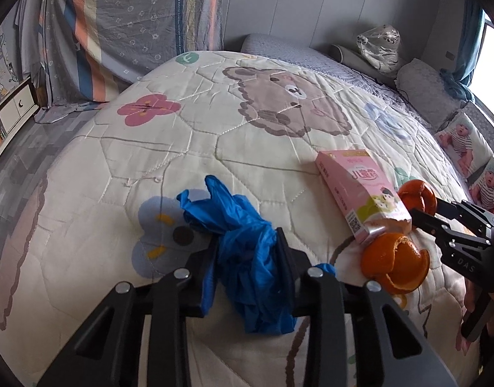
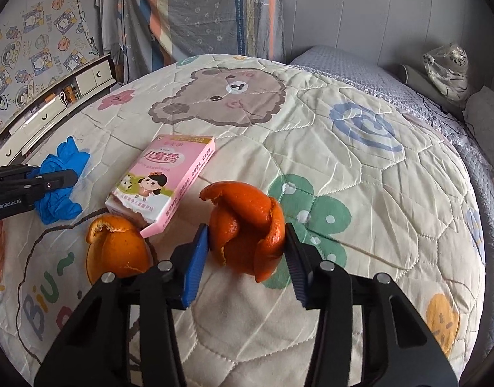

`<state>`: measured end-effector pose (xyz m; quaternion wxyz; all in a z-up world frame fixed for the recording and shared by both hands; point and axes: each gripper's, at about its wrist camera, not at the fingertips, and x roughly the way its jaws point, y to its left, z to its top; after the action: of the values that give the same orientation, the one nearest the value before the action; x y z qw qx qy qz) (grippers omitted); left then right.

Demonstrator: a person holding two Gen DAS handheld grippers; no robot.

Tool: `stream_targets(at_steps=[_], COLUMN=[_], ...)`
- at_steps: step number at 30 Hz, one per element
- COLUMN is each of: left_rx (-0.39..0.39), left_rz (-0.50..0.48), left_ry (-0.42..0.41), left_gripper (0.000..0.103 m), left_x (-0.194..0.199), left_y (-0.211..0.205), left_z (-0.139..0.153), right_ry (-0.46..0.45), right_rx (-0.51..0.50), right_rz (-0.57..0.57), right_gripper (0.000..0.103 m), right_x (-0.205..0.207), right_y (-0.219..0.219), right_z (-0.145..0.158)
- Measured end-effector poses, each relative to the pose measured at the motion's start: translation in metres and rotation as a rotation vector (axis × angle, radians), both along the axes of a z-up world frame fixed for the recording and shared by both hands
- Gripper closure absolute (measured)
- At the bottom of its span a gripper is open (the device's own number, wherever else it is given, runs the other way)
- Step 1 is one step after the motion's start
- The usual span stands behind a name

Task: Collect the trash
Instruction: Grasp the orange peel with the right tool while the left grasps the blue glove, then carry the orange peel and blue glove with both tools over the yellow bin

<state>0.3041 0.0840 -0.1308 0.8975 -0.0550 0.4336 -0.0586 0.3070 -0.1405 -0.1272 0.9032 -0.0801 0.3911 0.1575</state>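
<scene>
Blue glove (image 1: 247,258) between left gripper (image 1: 247,248) fingers; orange peel (image 2: 247,229) between right gripper (image 2: 247,245) fingers.

A thin, crinkled blue plastic glove (image 1: 247,258), faintly glossy, is seen against the matt black plastic fingers (image 1: 280,251) of the left gripper (image 1: 247,245), whose joints are pinned with bright metal. The orange peel (image 2: 247,229) at the 12 o'clock side of the right gripper (image 2: 247,248) is shown as dimpled and slightly shiny, pressed by ribbed blue pads (image 2: 197,258). The quilt (image 2: 359,200) is rendered as soft, stitched, wrinkled matt cloth, and the pink box (image 2: 169,177) as smooth printed cardboard.
</scene>
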Motion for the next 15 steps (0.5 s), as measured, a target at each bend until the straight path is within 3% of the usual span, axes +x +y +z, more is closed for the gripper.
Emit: stream_targets(at_steps=[15], left_rx=[-0.006], left_rz=[0.003], left_ry=[-0.128], left_gripper=[0.074], left_x=[-0.022], left_y=[0.005], left_z=[0.044], right_ry=[-0.085], right_rx=[0.040], right_rz=[-0.060], right_gripper=[0.062], right_x=[-0.011], right_y=[-0.020], right_z=[0.031])
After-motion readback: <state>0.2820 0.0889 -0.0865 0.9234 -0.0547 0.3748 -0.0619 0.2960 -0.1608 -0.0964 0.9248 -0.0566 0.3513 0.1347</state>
